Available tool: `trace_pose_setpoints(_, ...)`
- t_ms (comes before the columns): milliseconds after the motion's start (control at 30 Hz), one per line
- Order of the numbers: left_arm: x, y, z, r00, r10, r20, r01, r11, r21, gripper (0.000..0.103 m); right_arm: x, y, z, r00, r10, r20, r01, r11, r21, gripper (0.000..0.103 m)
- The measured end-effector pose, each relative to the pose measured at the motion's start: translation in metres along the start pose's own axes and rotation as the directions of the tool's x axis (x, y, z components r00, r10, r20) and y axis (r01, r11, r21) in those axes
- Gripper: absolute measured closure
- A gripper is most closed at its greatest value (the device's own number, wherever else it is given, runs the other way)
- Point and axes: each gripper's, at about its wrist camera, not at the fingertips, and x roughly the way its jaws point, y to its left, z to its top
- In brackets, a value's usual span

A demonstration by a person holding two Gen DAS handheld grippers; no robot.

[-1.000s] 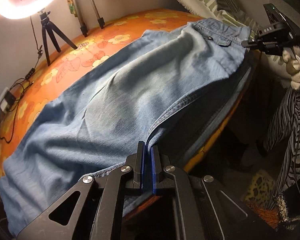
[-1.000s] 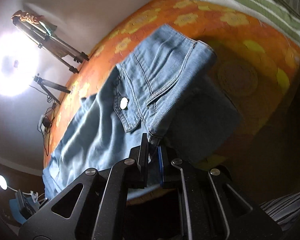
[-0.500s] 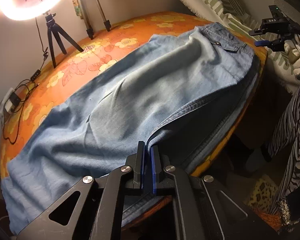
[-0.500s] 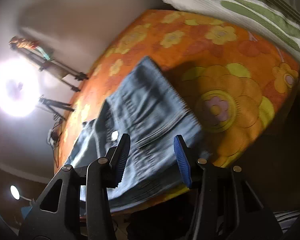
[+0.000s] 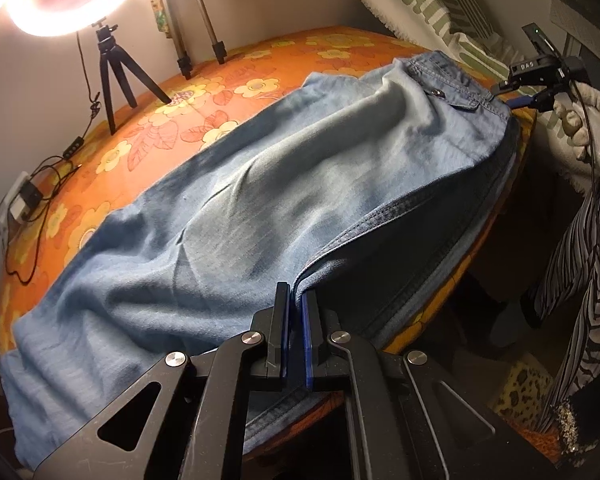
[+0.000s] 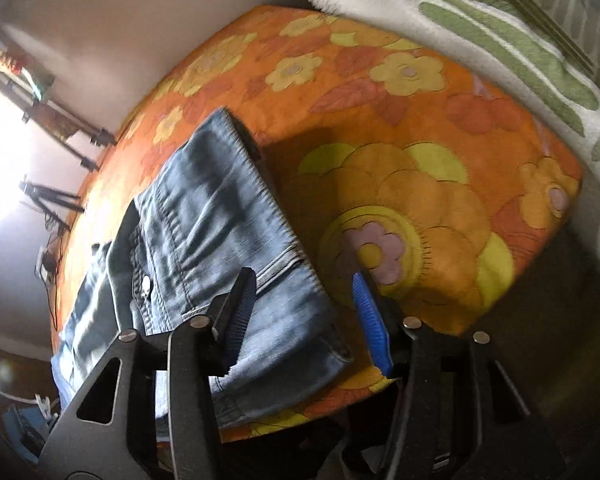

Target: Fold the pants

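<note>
Orange floral bedding is carrying the denim pants, lying lengthwise along its near edge. Left gripper is clamping the crotch seam; right gripper is hovering, jaws apart, over the waistband corner. Denim is likely handling heavy and limp; seams and waistband are offering firm holds.

The right gripper hangs with jaws spread wide over the waistband end of the pants, gripping nothing. The pants lie on the orange flowered bench. A tripod stands far left.
</note>
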Motion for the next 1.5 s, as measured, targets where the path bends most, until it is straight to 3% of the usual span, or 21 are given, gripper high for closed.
trace_pose_setpoints(167, -0.001, 0.002, 0.001, 1.0, -0.005, 0.004, 0.005, 1.0, -0.01, 0.099, -0.005, 0.009, -0.007, 0.999, -0.033, 0.009, 0.033, 0.998, -0.048, 0.058)
trace_pose_setpoints(367, 0.0, 0.01, 0.006, 1.0, -0.012, 0.013, 0.012, 0.999, -0.038, 0.099, -0.032, 0.021, -0.036, 0.993, 0.099, -0.06, -0.102, 0.994, -0.036, 0.057)
trace_pose_setpoints(500, -0.004, 0.012, 0.011, 0.999, -0.011, 0.031, 0.013, 0.998, -0.055, 0.099, -0.019, 0.024, -0.045, 0.983, 0.152, -0.102, -0.15, 0.988, 0.02, 0.057)
trace_pose_setpoints(667, -0.007, 0.013, 0.012, 0.999, -0.012, 0.042, 0.015, 0.998, -0.063, 0.099, -0.002, 0.018, -0.049, 0.981, 0.153, -0.121, -0.142, 0.985, 0.096, 0.057)
trace_pose_setpoints(867, -0.007, 0.013, 0.01, 0.999, -0.016, 0.04, 0.018, 0.998, -0.056, 0.099, 0.007, 0.014, -0.046, 0.984, 0.156, -0.082, -0.142, 0.977, 0.156, 0.058)
trace_pose_setpoints(933, -0.008, 0.014, 0.01, 0.999, -0.015, 0.041, 0.017, 0.998, -0.056, 0.099, 0.007, 0.014, -0.042, 0.986, 0.153, -0.062, -0.141, 0.976, 0.164, 0.077)
trace_pose_setpoints(967, -0.008, 0.014, 0.01, 0.999, -0.014, 0.042, 0.017, 0.998, -0.056, 0.099, 0.008, 0.015, -0.041, 0.987, 0.152, -0.061, -0.14, 0.976, 0.164, 0.092)
trace_pose_setpoints(1233, -0.018, 0.016, -0.003, 0.999, -0.017, 0.046, 0.019, 0.998, -0.054, 0.099, -0.04, 0.029, -0.047, 0.981, 0.196, 0.011, -0.196, 0.978, 0.074, 0.098)
trace_pose_setpoints(1500, -0.006, -0.003, -0.018, 0.999, -0.037, -0.018, 0.037, 0.999, 0.004, 0.099, -0.018, 0.015, -0.055, 0.994, 0.103, -0.029, -0.101, 0.993, 0.065, 0.099)
